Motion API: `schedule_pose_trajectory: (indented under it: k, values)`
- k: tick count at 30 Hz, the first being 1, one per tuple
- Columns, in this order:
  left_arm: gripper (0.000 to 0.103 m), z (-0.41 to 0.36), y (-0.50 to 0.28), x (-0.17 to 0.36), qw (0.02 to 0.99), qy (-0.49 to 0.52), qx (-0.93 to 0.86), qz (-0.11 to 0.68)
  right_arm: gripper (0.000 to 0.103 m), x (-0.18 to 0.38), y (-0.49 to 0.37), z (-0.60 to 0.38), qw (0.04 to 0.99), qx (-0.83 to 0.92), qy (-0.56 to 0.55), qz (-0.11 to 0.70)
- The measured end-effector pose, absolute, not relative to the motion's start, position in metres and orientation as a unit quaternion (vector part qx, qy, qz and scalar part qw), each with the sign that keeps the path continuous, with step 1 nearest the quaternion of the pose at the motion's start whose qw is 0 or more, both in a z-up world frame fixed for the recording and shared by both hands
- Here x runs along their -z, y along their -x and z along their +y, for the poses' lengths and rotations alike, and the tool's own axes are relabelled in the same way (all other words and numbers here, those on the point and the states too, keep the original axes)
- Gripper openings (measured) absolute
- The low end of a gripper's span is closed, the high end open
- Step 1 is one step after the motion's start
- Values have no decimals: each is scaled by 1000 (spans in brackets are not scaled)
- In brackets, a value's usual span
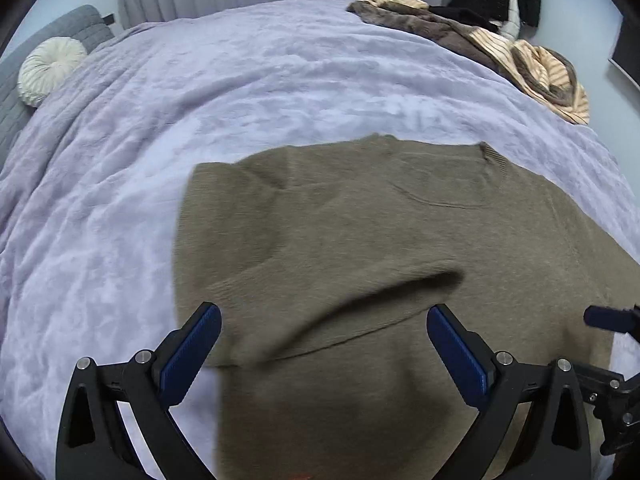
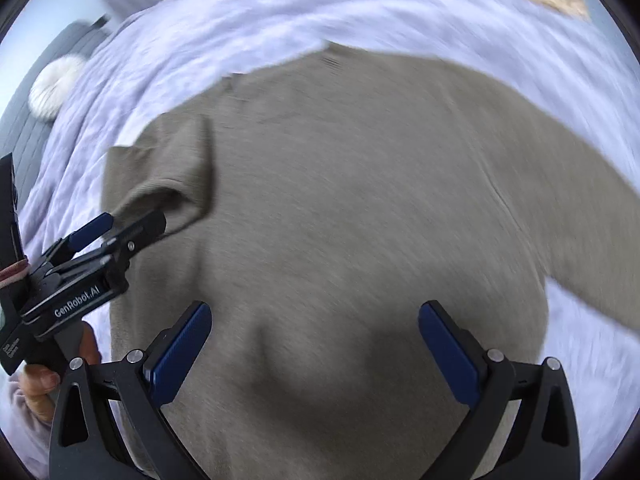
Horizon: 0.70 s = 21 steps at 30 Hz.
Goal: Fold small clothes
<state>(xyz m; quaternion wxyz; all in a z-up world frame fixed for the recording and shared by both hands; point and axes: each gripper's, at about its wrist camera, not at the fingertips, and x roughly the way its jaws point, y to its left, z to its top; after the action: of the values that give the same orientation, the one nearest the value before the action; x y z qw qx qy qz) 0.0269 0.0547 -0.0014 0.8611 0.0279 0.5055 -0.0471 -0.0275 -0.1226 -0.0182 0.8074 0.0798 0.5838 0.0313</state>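
Your left wrist camera looks steeply down along its gripper's fingers from close above the olive sweater (image 1: 360, 248), taking in the lavender blanket (image 1: 120, 200) as far as the curtain and the round cushion (image 1: 50, 70). Your right wrist camera sits just as near, tilted down over the same sweater. Both views share the sweater, blanket and cushion, and each catches the other gripper at its edge.

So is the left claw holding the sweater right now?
No, the left claw stands wide open above the sweater, its pads clear of the cloth.
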Motion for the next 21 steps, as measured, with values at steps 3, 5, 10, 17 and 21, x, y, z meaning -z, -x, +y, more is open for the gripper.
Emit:
schedule_pose_trajectory:
  k: [3, 5, 10, 17, 21]
  values:
    - [103, 102, -32, 8, 857, -23, -26, 515, 103, 12, -6, -63, 825, -86, 48, 557]
    - [103, 135, -41, 22, 840, 11, -57, 540, 103, 14, -16, -21, 830, -120, 148, 525]
    - [103, 168, -59, 51, 824, 40, -76, 559, 100, 50, -26, 48, 809, -148, 341, 456]
    - [103, 159, -59, 53, 831, 9, -72, 551, 19, 44, -58, 51, 818, -160, 248, 495]
    - [103, 154, -60, 44, 835, -12, -69, 546, 13, -7, -58, -17, 872, -113, -12, 475]
